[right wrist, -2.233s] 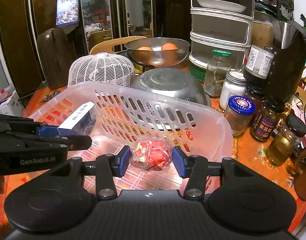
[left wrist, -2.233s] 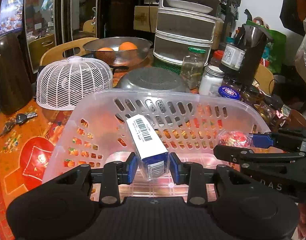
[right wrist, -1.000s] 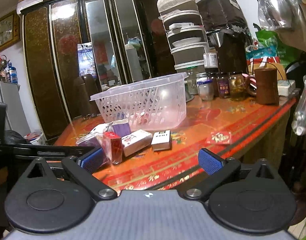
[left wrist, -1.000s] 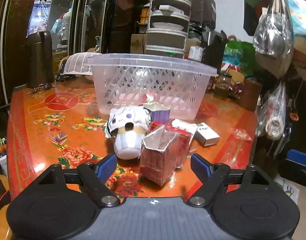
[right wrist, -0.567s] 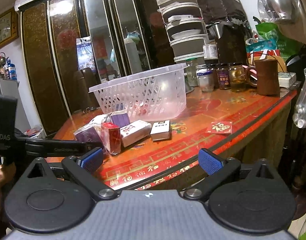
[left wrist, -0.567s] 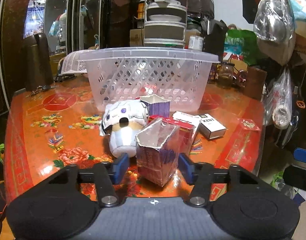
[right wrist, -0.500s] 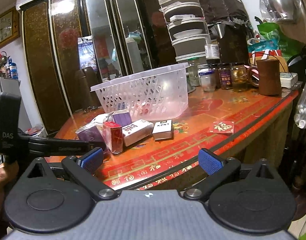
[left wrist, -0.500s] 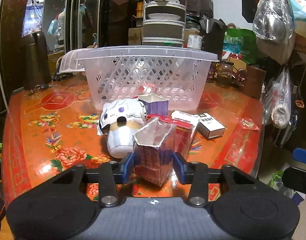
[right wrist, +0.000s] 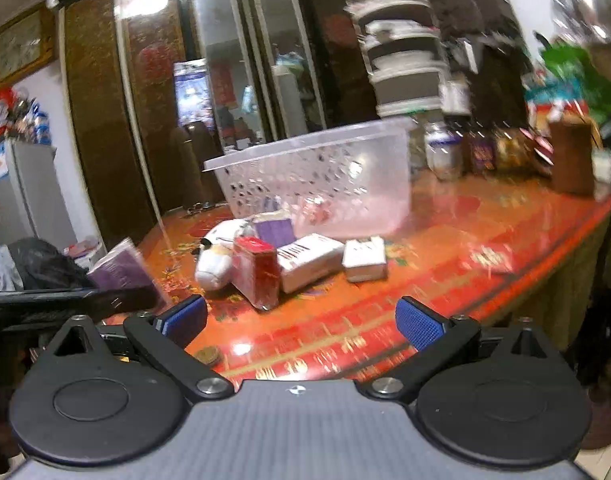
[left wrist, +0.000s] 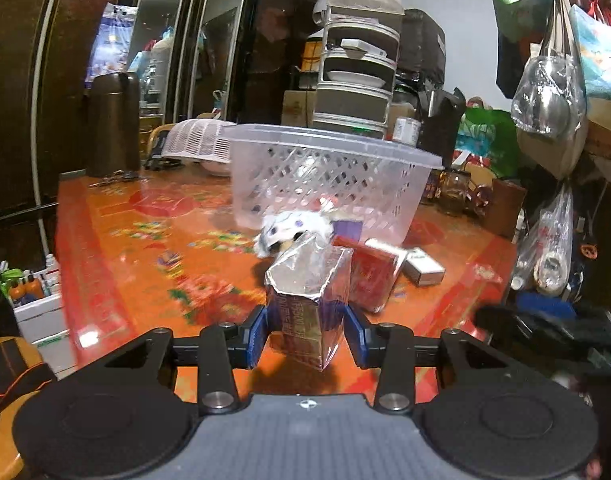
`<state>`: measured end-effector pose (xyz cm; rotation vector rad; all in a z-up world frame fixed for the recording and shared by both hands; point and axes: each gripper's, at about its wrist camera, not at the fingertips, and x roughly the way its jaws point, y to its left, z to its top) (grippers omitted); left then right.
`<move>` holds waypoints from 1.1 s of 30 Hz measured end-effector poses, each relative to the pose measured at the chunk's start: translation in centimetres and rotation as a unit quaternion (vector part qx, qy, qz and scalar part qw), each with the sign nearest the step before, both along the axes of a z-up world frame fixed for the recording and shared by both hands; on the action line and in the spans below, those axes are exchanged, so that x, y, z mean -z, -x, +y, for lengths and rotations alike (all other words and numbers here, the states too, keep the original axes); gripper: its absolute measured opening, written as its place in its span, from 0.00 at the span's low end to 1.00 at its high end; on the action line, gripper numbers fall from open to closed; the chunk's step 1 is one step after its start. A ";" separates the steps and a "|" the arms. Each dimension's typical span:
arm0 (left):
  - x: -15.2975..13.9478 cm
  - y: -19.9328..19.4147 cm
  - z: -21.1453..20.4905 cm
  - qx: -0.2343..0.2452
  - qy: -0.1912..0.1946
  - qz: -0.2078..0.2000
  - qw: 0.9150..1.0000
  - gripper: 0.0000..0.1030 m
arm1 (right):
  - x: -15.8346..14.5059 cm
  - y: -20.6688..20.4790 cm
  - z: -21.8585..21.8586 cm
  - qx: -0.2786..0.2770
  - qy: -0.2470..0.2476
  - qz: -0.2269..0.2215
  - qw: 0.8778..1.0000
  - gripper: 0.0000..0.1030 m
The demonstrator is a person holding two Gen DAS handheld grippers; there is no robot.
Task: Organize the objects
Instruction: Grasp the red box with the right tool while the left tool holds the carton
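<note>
My left gripper [left wrist: 307, 338] is shut on a purple foil carton [left wrist: 305, 300] and holds it above the table, near the front edge; the carton also shows at the left of the right wrist view [right wrist: 123, 272]. My right gripper [right wrist: 301, 318] is open and empty over the table's front edge. Ahead lie a white plush toy [right wrist: 217, 258], a red box [right wrist: 257, 272], a white box [right wrist: 309, 256], a KENT pack [right wrist: 363, 258] and a small purple box [right wrist: 274, 229]. Behind them stands a clear plastic basket [right wrist: 317, 184].
Jars [right wrist: 481, 152], a brown mug [right wrist: 571, 160] and a stacked food steamer [right wrist: 401, 60] stand at the back right. A white mesh cover [left wrist: 197, 140] and a dark flask [left wrist: 111, 124] are at the back left. Bags [left wrist: 553, 92] hang at the right.
My left gripper closed on the purple carton and lifted it off the table. My right gripper moved forward over the table edge, still open.
</note>
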<state>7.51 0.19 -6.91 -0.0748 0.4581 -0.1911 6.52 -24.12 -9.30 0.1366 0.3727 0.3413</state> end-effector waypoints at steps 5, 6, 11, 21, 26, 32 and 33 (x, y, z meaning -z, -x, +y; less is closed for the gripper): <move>0.2 1.4 0.7 -0.002 -0.007 0.000 1.000 0.44 | -0.6 -2.4 2.5 -0.027 0.023 -0.023 0.999 0.82; 0.2 1.5 0.8 -0.001 -0.007 -0.002 1.000 0.44 | -0.7 -2.8 3.1 -0.029 0.032 -0.028 0.999 0.76; 0.3 1.5 1.3 0.001 0.000 -0.002 1.000 0.44 | -0.7 -5.5 5.1 -0.040 0.059 -0.027 0.997 0.65; 0.5 1.5 1.8 -0.009 0.010 -0.001 1.000 0.44 | 0.4 -6.0 6.1 -0.091 0.068 0.004 0.994 0.30; 0.9 1.0 1.7 -0.007 0.011 0.006 1.000 0.44 | 0.5 -6.6 7.2 -0.093 0.088 0.008 0.992 0.31; 1.3 0.9 1.7 -0.004 0.011 0.011 1.000 0.44 | -0.1 -5.1 5.5 -0.078 0.067 0.006 0.995 0.26; 1.2 1.0 1.6 -0.003 0.009 0.010 1.000 0.44 | -0.3 -4.5 4.9 -0.071 0.060 0.004 0.996 0.26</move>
